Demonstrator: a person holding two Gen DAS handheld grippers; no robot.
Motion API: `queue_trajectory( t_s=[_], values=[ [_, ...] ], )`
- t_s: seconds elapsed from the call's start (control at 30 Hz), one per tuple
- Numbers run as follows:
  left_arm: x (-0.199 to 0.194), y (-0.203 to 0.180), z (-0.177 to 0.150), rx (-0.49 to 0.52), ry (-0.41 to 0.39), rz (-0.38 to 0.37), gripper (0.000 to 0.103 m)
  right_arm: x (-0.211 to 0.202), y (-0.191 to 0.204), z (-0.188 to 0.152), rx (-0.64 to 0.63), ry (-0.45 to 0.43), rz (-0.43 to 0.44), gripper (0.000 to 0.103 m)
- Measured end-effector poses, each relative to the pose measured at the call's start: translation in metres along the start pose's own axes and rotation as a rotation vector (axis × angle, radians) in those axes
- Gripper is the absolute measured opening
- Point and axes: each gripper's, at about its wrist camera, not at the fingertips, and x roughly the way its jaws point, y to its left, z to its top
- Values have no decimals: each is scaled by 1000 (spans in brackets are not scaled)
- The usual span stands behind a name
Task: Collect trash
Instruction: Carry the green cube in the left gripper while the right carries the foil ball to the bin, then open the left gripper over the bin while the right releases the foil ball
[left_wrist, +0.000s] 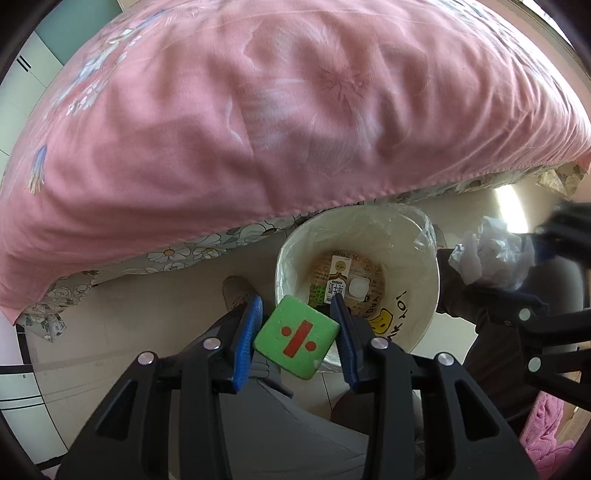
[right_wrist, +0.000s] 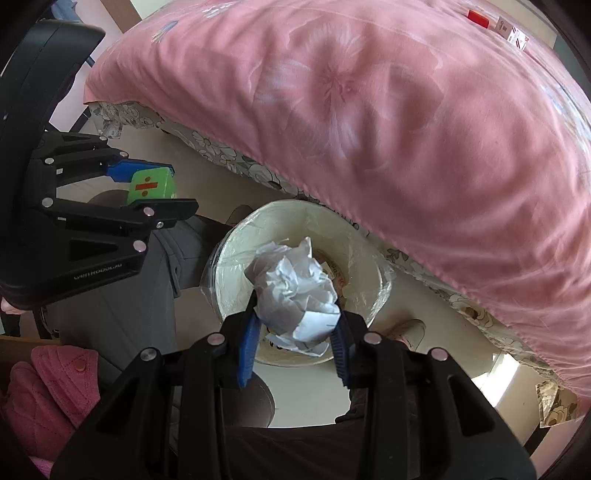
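Trash bin, cream and lined with clear plastic, stands on the pale floor just beside the bed, under both of my grippers. On my left, the left gripper points down near the bin's rim with its blue pads closed against a green foam cube that bears a red division sign; the cube hangs at the near left edge of the bin. From the right wrist view I see that same gripper off to the left, cube pinched between its fingers. To the right, my right gripper hangs directly over the bin's mouth, its pads narrowed onto a crumpled white paper wad. Inside the bin lies a small carton with print too small for me to read, beside a white round lid. The bin's wall shows a yellow smiley face and black lettering I can only partly make out. A pink floral quilt drapes over the bed, filling the far side. Pink fleece sits near left.
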Motion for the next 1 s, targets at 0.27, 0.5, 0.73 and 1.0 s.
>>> queue_trajectory(
  t_s=[0.27,0.5,0.73,1.0],
  values=[
    [58,-2,-3,-33,107,-20,41,55,-7,-16,42,103,37,36],
    [100,-7,-4,-59,179,-48,41,99,-14,-25,85,171,88,36],
    [138,-11,-3,-110,251,-96,41,138,-20,-31,155,244,124,36],
    [171,-11,2,-177,326,-131,41,178,-26,-30,219,299,134,36]
  ],
)
